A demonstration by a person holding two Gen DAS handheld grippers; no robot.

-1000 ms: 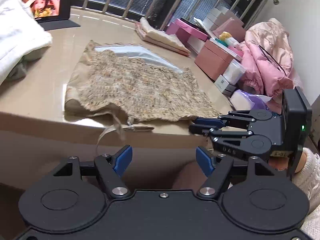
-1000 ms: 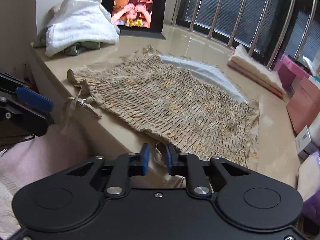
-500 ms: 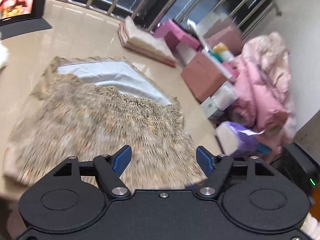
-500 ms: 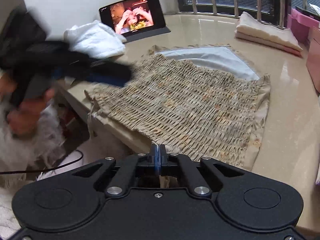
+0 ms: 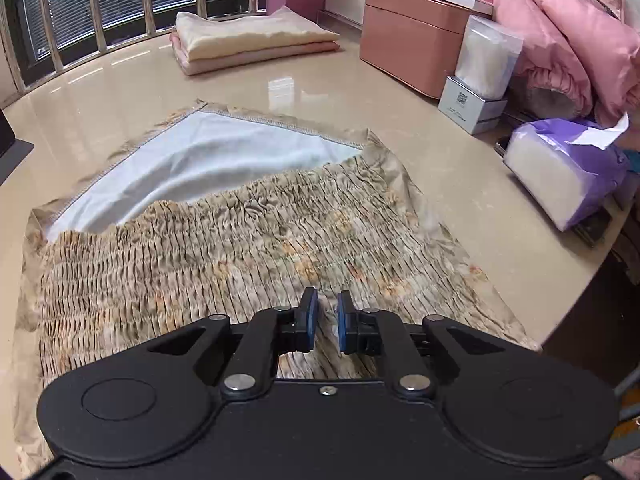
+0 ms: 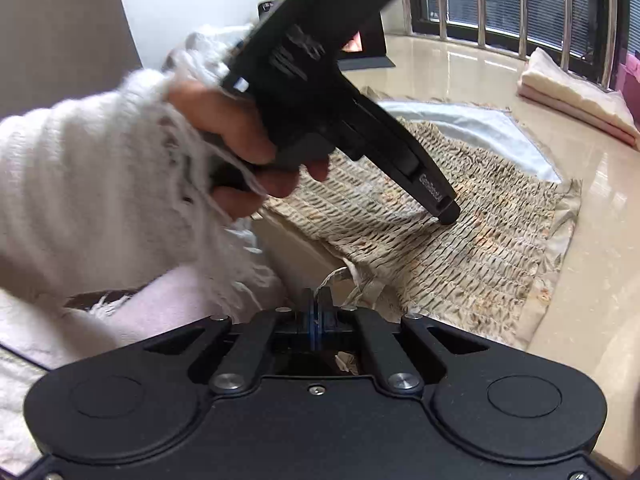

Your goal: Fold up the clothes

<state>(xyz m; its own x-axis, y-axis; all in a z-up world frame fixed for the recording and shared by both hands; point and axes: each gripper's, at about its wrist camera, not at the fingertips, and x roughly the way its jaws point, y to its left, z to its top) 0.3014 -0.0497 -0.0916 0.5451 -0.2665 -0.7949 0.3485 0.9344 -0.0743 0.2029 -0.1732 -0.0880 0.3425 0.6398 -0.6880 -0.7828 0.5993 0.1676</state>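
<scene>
A beige smocked garment (image 5: 224, 248) with a white lining (image 5: 192, 160) lies flat on the glossy beige counter (image 5: 460, 160). My left gripper (image 5: 324, 316) presses down on the smocked cloth with its blue pads nearly together, pinching a small fold between them. In the right wrist view the left gripper (image 6: 448, 214) touches the middle of the garment (image 6: 480, 240). My right gripper (image 6: 316, 308) is shut on the garment's near hem at the counter edge, where thin straps (image 6: 340, 280) hang.
Folded cream and pink cloths (image 5: 252, 40) lie at the back by the window bars. Pink boxes (image 5: 416, 36), a white box (image 5: 472, 108), a purple tissue pack (image 5: 568, 168) and a pink quilted coat (image 5: 568, 40) line the right. A tablet (image 6: 368, 48) and white clothes stand far left.
My left gripper moved forward over the garment, came down on its middle and closed from wide open to a pinch. My right gripper closed on the near hem and stays shut.
</scene>
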